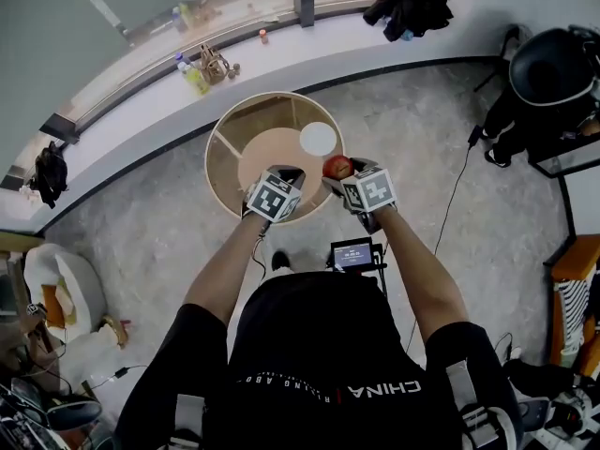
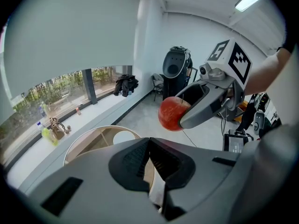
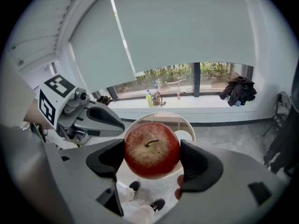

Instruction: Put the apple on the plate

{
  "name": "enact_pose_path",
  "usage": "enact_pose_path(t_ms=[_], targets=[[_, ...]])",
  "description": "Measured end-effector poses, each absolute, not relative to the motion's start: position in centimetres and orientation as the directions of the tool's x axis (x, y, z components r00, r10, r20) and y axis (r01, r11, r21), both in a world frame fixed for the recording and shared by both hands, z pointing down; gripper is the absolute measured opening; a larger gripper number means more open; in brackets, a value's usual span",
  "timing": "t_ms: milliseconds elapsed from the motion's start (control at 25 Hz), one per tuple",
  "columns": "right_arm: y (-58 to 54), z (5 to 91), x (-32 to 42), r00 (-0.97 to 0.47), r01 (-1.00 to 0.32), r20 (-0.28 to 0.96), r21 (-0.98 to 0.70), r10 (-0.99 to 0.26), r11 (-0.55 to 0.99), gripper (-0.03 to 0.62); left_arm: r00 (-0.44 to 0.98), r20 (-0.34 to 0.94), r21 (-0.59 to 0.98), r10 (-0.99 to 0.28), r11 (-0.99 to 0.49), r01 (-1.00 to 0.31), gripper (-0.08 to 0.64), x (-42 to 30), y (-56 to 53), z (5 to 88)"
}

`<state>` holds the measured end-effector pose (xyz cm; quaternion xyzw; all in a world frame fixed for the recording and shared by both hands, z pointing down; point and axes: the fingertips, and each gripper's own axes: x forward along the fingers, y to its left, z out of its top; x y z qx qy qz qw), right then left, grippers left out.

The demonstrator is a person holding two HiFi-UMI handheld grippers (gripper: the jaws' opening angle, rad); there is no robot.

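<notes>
A red apple (image 1: 337, 167) (image 3: 152, 149) is clamped stem-up between the black pads of my right gripper (image 1: 339, 178) (image 3: 152, 157), held in the air over the near edge of a round wooden table (image 1: 214, 157). A small white plate (image 1: 318, 139) (image 3: 185, 135) lies on the table's far right part, just beyond the apple. My left gripper (image 1: 286, 174) (image 2: 149, 143) hovers beside it on the left, jaws shut with nothing in them. In the left gripper view the apple (image 2: 173, 114) and the right gripper (image 2: 205, 101) hang to the right, above the plate (image 2: 122, 137).
The table is a round shell with wooden dividers under its top. A window sill behind it carries bottles (image 1: 192, 73) and a black jacket (image 1: 408, 7). A black machine (image 1: 553, 68) stands at the right, and a small screen (image 1: 353, 254) at my feet.
</notes>
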<state>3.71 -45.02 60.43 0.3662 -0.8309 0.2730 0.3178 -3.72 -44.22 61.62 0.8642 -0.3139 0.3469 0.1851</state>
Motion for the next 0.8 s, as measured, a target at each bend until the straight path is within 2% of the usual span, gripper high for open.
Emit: enact_pose_path(t_ms=[360, 600, 800], targets=[[-49.6, 66.8, 6.8, -0.501, -0.733, 0.794, -0.177, -0.345, 0.656, 0.370, 0.545, 0.744, 0.137, -0.387, -0.710, -0.691, 0.017, -0.9, -48.3, 66.4], [-57.0, 75.9, 5.5, -0.487, -0.740, 0.811, -0.185, -0.325, 0.647, 0.370, 0.533, 0.760, 0.150, -0.371, -0.699, -0.700, 0.017, -0.6, -55.4, 74.7], [-65.3, 85.4, 4.3, -0.453, -0.805, 0.820, -0.207, -0.350, 0.556, 0.370, 0.509, 0.755, 0.146, -0.413, -0.650, -0.745, 0.017, -1.4, -63.4, 83.6]])
